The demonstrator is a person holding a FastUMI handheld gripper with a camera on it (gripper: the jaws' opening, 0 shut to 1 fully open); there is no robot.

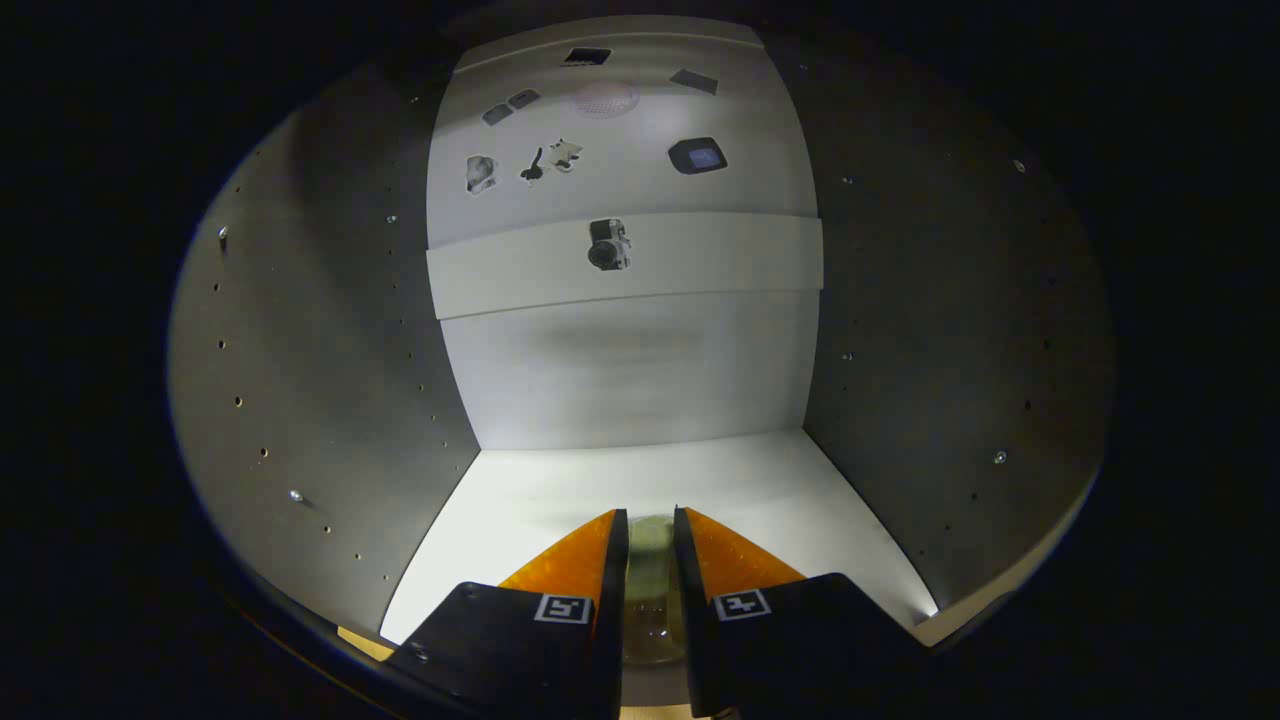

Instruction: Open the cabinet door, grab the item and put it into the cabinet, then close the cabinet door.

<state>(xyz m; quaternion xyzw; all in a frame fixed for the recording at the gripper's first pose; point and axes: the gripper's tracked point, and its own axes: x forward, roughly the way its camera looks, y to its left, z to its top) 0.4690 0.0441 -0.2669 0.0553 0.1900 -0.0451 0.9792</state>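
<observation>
Hand-held gripper (651,545) reaches inside the white-floored, grey-walled cabinet (330,400), fingers clamped on the small translucent yellowish jar-like item (651,590) held low over the cabinet floor, likely so it can be set down before release.

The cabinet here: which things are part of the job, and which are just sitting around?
Part of the job:
- cabinet, the gripper reaching inside
- clear item pinched between its fingers, over the cabinet floor

Just sitting around:
- camera on the shelf
- small objects on the shelf above, too small to identify
</observation>
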